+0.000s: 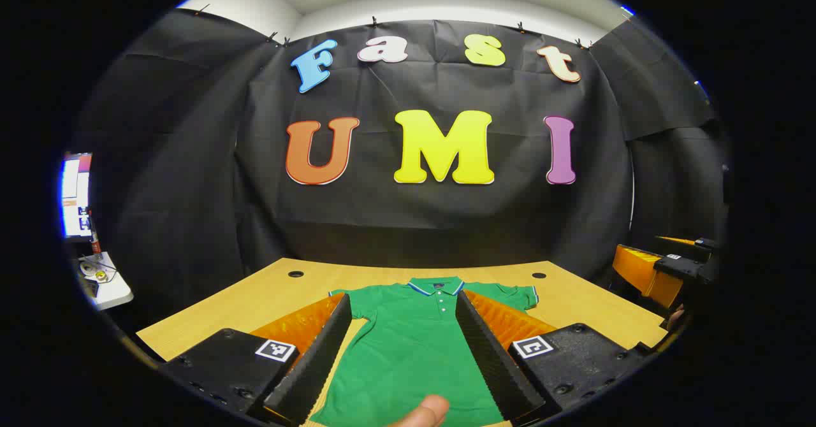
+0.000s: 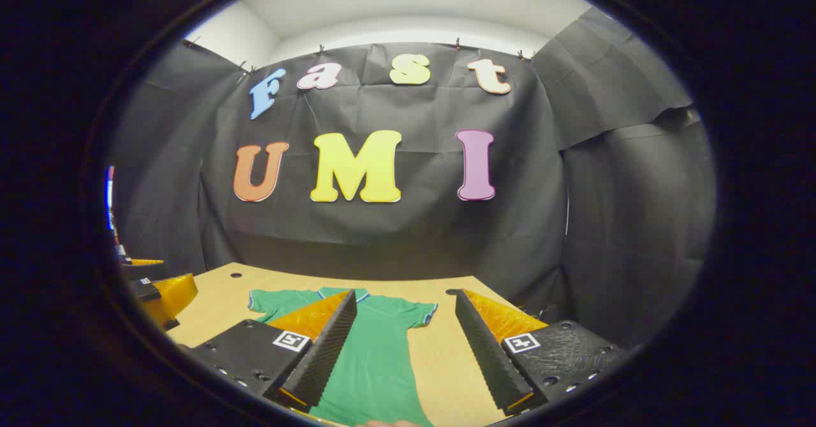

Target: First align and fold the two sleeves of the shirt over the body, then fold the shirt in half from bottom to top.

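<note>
**Green shirt flat on the tabletop, both tongs wide apart above it**

In the left gripper view the green shirt (image 1: 414, 344) lies spread in the lower centre of the frame on the wooden tabletop (image 1: 255, 299), collar toward the far black wall, both short sleeves out to the sides and unfolded. The left tongs (image 1: 403, 357) stand wide, their two fingers framing the shirt's body from the lower left and lower right, holding nothing. A fingertip (image 1: 426, 411) shows at the bottom edge, in front of the shirt's hem. At the right edge of that frame, the other tongs show partly beside the tabletop's corner. A lit screen (image 1: 76, 194) sits at the far left edge, with a small white stand below it.

In the right gripper view the shirt (image 2: 376, 357) lies in the lower centre-left of the frame; its right sleeve (image 2: 417, 314) rests flat on bare tabletop (image 2: 446, 363). The right tongs (image 2: 408, 350) are wide too, gripping nothing: one finger over the shirt, the other over bare wood at lower right. The other tongs (image 2: 159, 290) show at the left edge
</note>
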The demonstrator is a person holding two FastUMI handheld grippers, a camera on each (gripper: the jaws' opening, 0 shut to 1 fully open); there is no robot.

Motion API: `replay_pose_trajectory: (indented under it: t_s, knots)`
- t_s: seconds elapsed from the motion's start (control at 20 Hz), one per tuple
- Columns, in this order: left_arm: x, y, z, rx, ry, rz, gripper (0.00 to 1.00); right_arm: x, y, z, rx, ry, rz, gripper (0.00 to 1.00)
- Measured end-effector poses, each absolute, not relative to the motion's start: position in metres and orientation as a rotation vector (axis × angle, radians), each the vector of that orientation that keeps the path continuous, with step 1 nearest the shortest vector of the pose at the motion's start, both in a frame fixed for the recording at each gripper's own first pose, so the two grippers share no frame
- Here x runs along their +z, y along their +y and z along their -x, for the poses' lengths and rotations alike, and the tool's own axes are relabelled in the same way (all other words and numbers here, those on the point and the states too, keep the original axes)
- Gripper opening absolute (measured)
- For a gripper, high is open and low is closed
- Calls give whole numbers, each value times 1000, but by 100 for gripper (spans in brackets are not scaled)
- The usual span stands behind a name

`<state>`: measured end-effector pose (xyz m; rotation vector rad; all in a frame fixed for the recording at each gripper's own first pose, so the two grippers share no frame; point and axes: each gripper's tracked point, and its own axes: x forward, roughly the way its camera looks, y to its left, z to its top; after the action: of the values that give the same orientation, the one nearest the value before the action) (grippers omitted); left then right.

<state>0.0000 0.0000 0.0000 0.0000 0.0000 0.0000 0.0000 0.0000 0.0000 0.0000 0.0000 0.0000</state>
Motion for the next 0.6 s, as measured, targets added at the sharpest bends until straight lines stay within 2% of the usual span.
replay_pose_trajectory:
  t_s: [0.6]
  knots:
    - [-16,-1,-20,3,37,7,100,-12,2,-9,17,30,37,94]
